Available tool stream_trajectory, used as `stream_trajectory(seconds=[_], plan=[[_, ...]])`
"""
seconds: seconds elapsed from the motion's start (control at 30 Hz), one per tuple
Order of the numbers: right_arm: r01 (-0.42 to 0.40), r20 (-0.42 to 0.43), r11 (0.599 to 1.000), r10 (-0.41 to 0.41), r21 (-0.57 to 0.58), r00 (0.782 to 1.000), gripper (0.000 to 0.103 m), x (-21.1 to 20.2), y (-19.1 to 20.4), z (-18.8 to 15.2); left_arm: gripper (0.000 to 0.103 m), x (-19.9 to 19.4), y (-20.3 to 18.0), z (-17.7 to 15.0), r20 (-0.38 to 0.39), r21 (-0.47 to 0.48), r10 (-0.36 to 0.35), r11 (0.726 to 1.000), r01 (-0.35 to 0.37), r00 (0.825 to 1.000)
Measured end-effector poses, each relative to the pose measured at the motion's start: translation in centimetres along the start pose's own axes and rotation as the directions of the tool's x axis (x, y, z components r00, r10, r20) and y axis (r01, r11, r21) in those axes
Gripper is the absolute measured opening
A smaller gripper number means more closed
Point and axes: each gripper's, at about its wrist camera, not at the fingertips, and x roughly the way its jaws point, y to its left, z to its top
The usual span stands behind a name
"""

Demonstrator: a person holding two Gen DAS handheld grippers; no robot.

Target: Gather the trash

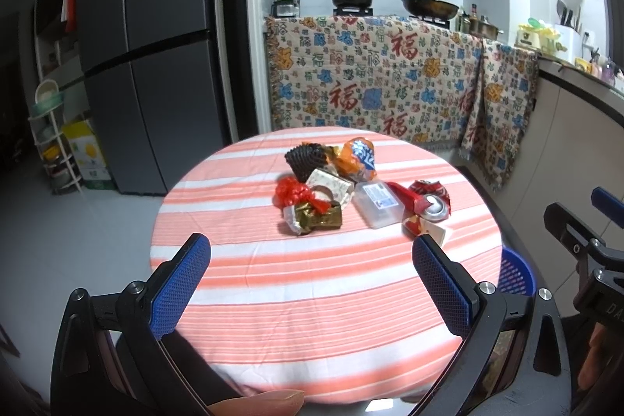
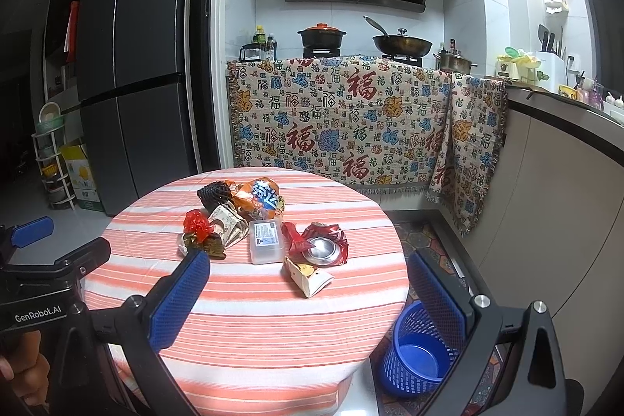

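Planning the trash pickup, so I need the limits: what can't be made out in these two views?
- Blue basket: left wrist view, mostly hidden behind the table edge and a finger.
- Basket floor: right wrist view, partly covered by a finger.
- Plastic box label: too small to read.

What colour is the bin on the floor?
Blue: the mesh bin shows best in the right wrist view.

Black tongs, blue textured pads, silver screws.

Both grippers' jaws wide apart
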Motion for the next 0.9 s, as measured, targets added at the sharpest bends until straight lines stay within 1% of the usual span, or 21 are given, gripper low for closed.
stream_trajectory(seconds=[0.57, 0.77, 0.9], plan=[[-0.004, -0.003, 1.0, 0.004, 0.002, 1.0, 0.103, 0.1, 0.0, -0.1, 0.103, 0.1, 0.1, -0.1, -0.004, -0.004, 0.003, 1.0, -0.003, 1.0], [-0.001, -0.004, 1.0, 0.001, 0.005, 1.0, 0.103, 0.4, -0.2, -0.3, 0.103, 1.3, 1.8, -0.4, -0.016, -0.034, 0.027, 0.999, -0.028, 0.999], [-0.003, -0.026, 1.0, 0.003, 0.008, 1.0, 0.103, 1.4, -0.3, -0.8, 0.103, 3.0, 3.1, -0.6, -0.047, -0.048, 0.044, 0.998, -0.046, 0.998]])
